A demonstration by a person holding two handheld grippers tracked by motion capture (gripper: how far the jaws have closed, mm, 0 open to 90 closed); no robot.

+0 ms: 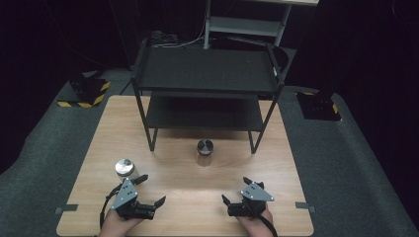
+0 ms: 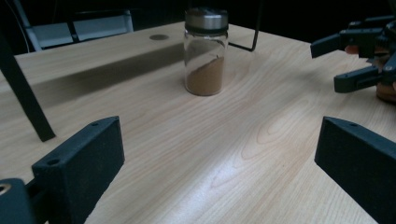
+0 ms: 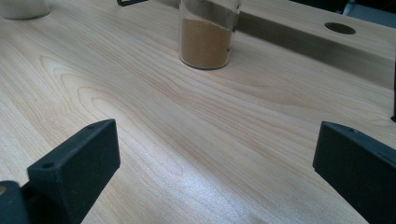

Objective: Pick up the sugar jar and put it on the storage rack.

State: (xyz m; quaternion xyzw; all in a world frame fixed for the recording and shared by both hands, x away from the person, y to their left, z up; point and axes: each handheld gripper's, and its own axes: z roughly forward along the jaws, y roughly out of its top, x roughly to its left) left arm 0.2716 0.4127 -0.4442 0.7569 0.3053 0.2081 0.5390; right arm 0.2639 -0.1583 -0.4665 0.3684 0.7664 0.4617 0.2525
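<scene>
We are holding both tools, left tool and right tool, released and empty near the surface's front edge, likely starting a reach for the spice jar mid-surface before the shelf, which calls for closing in squarely.

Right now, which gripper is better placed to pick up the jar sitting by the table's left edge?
Left. The left gripper is open right beside the light-filled jar; the right gripper is across the table, nearer the brown-powder jar.
</scene>
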